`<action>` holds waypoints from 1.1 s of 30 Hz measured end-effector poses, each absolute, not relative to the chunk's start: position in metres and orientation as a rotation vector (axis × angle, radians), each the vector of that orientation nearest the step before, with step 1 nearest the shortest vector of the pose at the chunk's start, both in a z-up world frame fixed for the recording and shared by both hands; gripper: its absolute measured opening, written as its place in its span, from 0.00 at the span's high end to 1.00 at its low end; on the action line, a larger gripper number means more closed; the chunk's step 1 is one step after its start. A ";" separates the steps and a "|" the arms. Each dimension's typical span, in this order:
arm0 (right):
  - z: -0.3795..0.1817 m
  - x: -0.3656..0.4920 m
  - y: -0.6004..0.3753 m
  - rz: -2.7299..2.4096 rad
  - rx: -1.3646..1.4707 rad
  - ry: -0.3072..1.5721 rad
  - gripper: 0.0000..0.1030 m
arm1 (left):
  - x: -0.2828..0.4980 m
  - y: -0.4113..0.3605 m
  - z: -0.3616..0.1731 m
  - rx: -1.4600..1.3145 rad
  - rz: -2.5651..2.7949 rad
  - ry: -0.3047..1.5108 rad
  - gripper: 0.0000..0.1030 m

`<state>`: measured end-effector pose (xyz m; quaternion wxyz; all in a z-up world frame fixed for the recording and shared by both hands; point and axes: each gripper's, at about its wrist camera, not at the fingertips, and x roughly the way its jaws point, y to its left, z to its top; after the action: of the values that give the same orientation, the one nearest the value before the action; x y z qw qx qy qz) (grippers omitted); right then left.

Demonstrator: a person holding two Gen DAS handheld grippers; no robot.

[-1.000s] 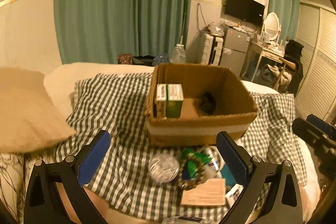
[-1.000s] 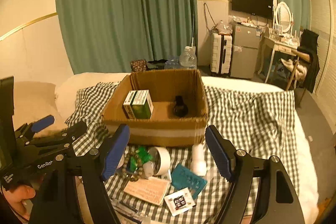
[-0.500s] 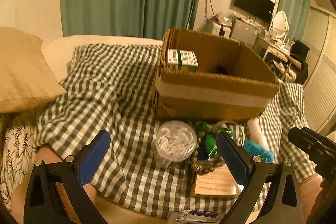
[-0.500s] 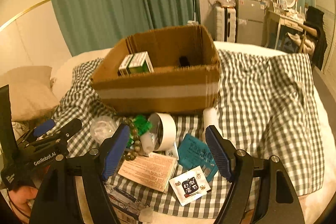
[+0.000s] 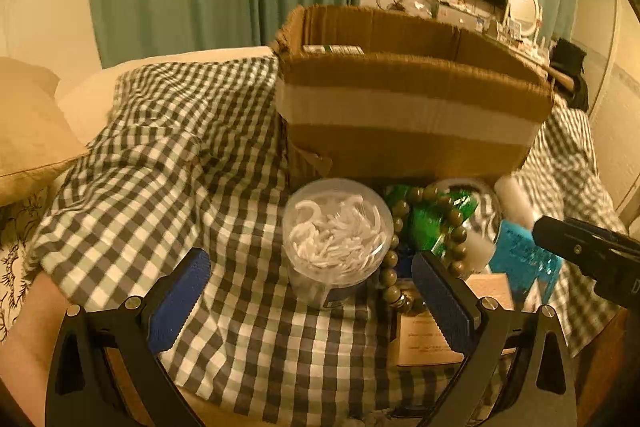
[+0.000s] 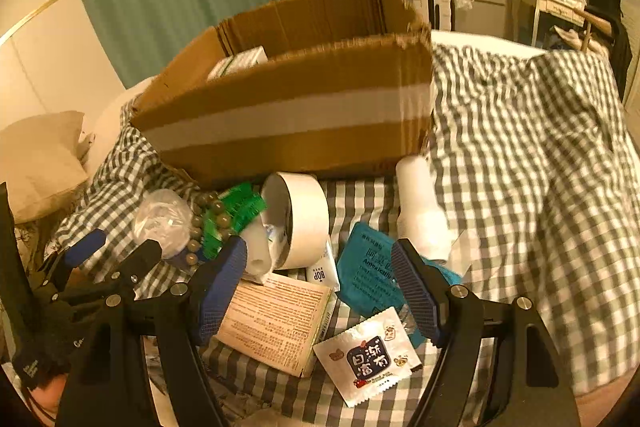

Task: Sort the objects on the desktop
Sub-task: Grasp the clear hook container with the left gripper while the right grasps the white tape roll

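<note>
Both grippers hang with jaws spread wide and empty, the left gripper (image 5: 310,285) over the clear tub of white picks (image 5: 337,229), the right gripper (image 6: 320,283) above the teal packet (image 6: 366,273) and tape roll (image 6: 302,217), all heaped on the checked bed cover (image 5: 192,163) before the cardboard box (image 6: 292,111).

Black tool (image 5: 310,297) frames, ribbed blue pads (image 6: 412,291), silver screws.

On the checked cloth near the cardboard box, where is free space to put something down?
Free: the checked cloth left of the cardboard box, toward the pillow, and the wide stretch right of the white bottle. Crowded: directly in front of the box, around the tape roll.
</note>
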<state>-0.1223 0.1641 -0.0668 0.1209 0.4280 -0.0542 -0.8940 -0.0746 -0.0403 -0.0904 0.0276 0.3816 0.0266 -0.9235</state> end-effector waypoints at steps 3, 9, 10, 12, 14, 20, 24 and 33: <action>-0.079 -0.129 0.164 -2.618 1.272 -0.146 0.28 | -0.081 -0.037 -0.100 1.199 -2.857 0.046 0.00; -0.095 -0.150 0.165 -2.598 1.301 -0.176 0.28 | -0.094 -0.038 -0.117 1.230 -2.847 0.048 0.00; -0.098 -0.154 0.165 -2.590 1.300 -0.181 0.28 | -0.096 -0.039 -0.120 1.242 -2.849 0.066 0.00; -0.100 -0.160 0.163 -2.581 1.289 -0.182 0.28 | -0.100 -0.042 -0.122 1.242 -2.858 0.100 0.00; -0.103 -0.167 0.159 -2.568 1.281 -0.179 0.28 | -0.102 -0.045 -0.124 1.248 -2.871 0.134 0.00; -0.112 -0.183 0.151 -2.524 1.266 -0.210 0.28 | -0.117 -0.050 -0.126 1.260 -2.872 0.197 0.00; -0.116 -0.184 0.150 -2.502 1.252 -0.234 0.44 | -0.123 -0.050 -0.128 1.260 -2.880 0.237 0.00; -0.116 -0.174 0.149 -2.499 1.231 -0.236 0.73 | -0.121 -0.053 -0.126 1.233 -2.937 0.302 0.28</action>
<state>-0.1739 0.1486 -0.1156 0.1723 0.4338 -0.0830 -0.8805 -0.1214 -0.0534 -0.1255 -0.0290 0.3853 0.0942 -0.9175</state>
